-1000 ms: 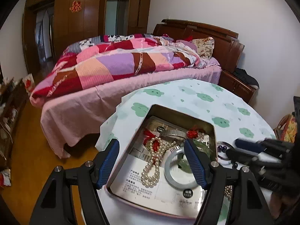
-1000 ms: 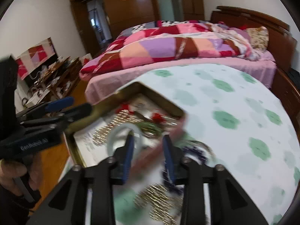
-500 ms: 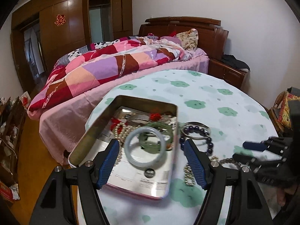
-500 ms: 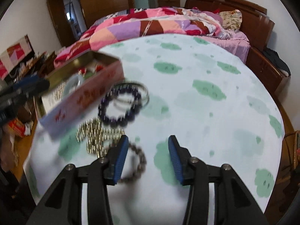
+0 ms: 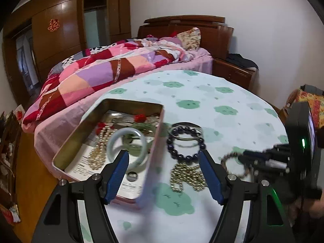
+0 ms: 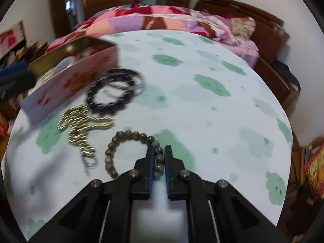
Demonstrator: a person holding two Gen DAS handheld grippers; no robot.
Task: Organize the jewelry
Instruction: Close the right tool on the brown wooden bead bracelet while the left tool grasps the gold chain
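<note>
A pink tin box (image 5: 150, 162) (image 6: 68, 83) on the round table holds a pale jade bangle (image 5: 126, 143), a green bangle and a pearl strand (image 5: 97, 154). Beside it lie a dark bead bracelet (image 5: 185, 144) (image 6: 107, 99), thin metal bangles (image 6: 129, 81) and a gold chain (image 5: 187, 176) (image 6: 83, 121). My right gripper (image 6: 158, 151) is shut on a brown bead bracelet (image 6: 129, 135), also in the left wrist view (image 5: 232, 164). My left gripper (image 5: 164, 174) is open and empty, near the box's right wall.
The table has a white cloth with green flowers (image 6: 202, 105). A bed with a patchwork quilt (image 5: 113, 68) stands behind the table. A wooden nightstand (image 5: 235, 73) stands at the back right. Clutter lies on the floor at left.
My right gripper moved down to the brown bead bracelet and closed on it. My left gripper drew back and to the right of the box.
</note>
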